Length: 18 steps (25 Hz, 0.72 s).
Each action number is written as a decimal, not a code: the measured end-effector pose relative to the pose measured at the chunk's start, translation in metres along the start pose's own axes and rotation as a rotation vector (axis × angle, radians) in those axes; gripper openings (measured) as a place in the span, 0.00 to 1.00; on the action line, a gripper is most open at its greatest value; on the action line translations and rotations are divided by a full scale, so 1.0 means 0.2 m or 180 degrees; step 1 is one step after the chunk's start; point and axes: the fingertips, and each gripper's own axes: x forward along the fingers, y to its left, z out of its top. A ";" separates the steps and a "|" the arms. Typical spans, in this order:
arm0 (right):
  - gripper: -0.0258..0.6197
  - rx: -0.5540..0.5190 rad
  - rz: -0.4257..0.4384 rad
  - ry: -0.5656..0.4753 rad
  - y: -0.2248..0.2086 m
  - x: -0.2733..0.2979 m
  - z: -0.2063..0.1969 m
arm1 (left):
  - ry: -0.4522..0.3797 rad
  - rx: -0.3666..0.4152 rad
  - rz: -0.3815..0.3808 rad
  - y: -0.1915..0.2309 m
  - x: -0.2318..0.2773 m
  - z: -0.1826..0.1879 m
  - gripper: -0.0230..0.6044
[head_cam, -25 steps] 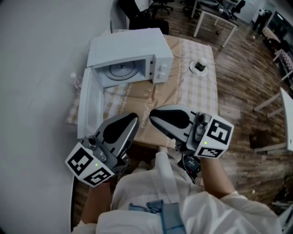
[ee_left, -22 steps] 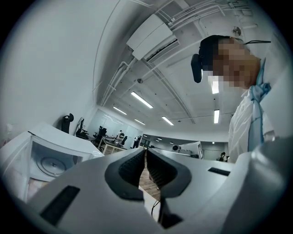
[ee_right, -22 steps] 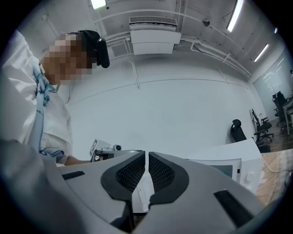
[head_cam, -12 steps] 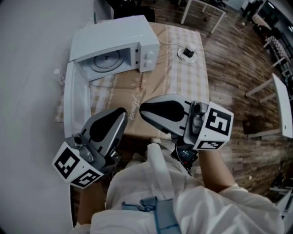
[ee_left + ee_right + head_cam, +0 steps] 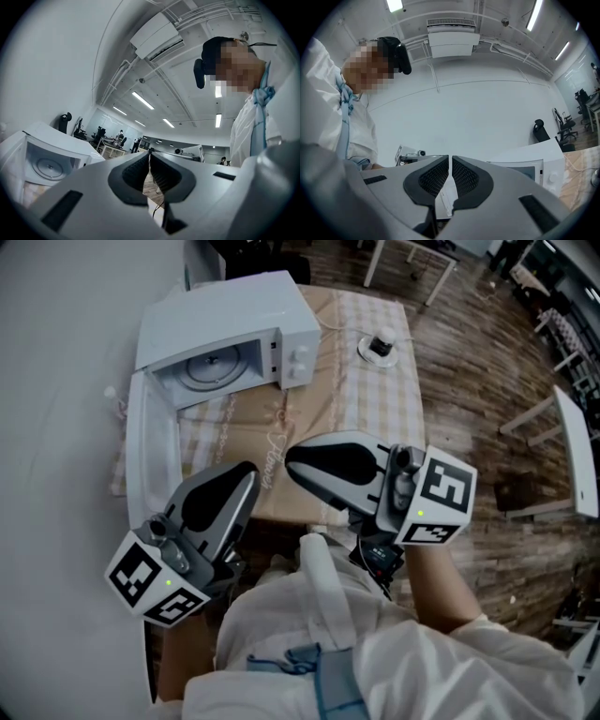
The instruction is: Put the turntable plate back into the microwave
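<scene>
We judge the turntable plate already inside the microwave at eleven o'clock, our left gripper and right gripper closed, empty.

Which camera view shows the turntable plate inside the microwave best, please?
The head view: it looks down into the open microwave, where the turntable plate is plainly visible. The left gripper view shows the plate small, at the frame's edge. The right gripper view shows only the microwave's front, no plate.

Glossy white microwave, cloth tablecloth, wooden floor
</scene>
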 end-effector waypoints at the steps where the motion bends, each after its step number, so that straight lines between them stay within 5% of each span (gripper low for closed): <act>1: 0.11 -0.0002 -0.0011 0.0006 -0.01 0.00 0.00 | 0.0006 -0.0006 -0.0005 0.00 0.00 0.00 0.05; 18: 0.09 0.0024 -0.0101 0.0082 -0.03 0.01 -0.04 | 0.0073 -0.0081 -0.0007 0.01 -0.01 -0.06 0.05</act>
